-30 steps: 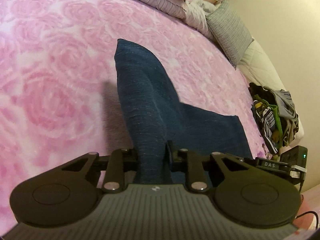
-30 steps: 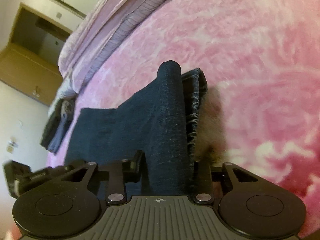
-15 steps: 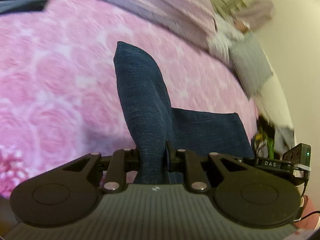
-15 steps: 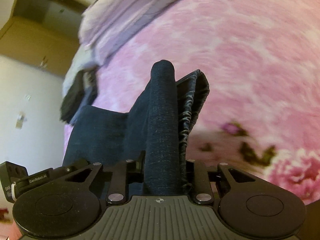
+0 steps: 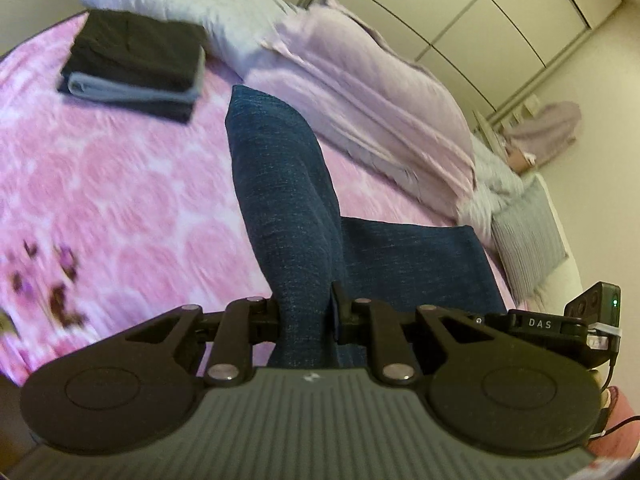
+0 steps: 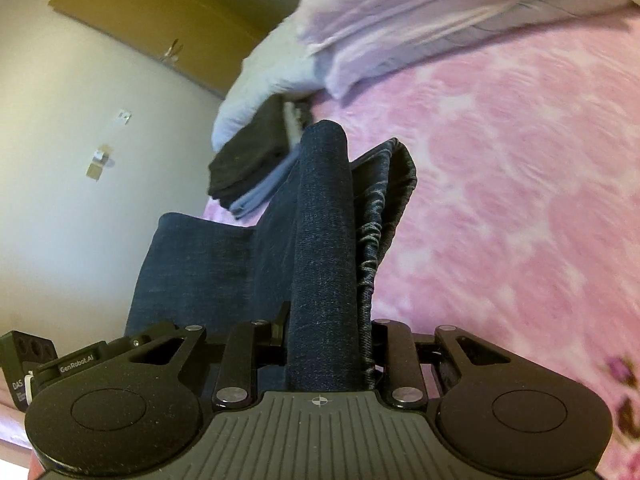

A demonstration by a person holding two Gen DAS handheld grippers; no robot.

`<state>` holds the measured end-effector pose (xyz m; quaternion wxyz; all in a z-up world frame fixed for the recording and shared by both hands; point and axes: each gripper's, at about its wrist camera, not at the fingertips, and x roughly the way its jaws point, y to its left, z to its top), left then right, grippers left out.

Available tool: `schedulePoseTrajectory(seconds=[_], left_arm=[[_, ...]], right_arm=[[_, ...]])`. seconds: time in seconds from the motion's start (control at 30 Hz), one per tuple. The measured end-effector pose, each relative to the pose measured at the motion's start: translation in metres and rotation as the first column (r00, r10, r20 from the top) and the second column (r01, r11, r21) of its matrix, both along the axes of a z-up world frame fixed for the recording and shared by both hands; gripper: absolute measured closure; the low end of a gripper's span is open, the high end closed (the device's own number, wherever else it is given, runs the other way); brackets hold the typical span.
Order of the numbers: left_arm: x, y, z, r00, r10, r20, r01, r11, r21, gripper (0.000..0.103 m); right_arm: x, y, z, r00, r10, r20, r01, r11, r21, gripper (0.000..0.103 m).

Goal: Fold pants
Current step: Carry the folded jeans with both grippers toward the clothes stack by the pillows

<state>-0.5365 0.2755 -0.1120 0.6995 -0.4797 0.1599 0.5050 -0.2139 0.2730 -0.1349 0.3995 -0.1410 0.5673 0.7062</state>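
While both hands lift, the left gripper (image 5: 306, 312) and right gripper (image 6: 326, 340) each clamp a fold of the dark blue pants (image 5: 280, 184), hanging above the pink bedspread (image 5: 120, 200).

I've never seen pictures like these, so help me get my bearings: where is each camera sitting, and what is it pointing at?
Left wrist view: sits on the left gripper, looking down along its fingers at the jeans clamped between them, the pink bedspread and a stack of folded clothes; no hand shows.
Right wrist view: sits on the right gripper, clamped on another bunch of the jeans, facing bedspread and wall; no hand shows.
Shared: jeans, bedspread, folded stack, and each view shows the other gripper's edge.
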Motion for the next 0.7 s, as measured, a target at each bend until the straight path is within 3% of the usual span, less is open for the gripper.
schedulePoseTrajectory(seconds=[0.4, 0.7], left_arm=[[-0.149, 0.13, 0.004, 0.999, 0.046, -0.018, -0.046, 0.999, 0.021, 0.087], [-0.235, 0.228, -0.017, 0.994, 0.108, -0.011, -0.107, 0.993, 0.058, 0.087]], right_arm=[[-0.155, 0.138, -0.014, 0.998, 0.054, -0.014, -0.054, 0.999, 0.002, 0.08], [-0.253, 0.251, -0.037, 0.991, 0.13, 0.014, -0.131, 0.99, 0.046, 0.08]])
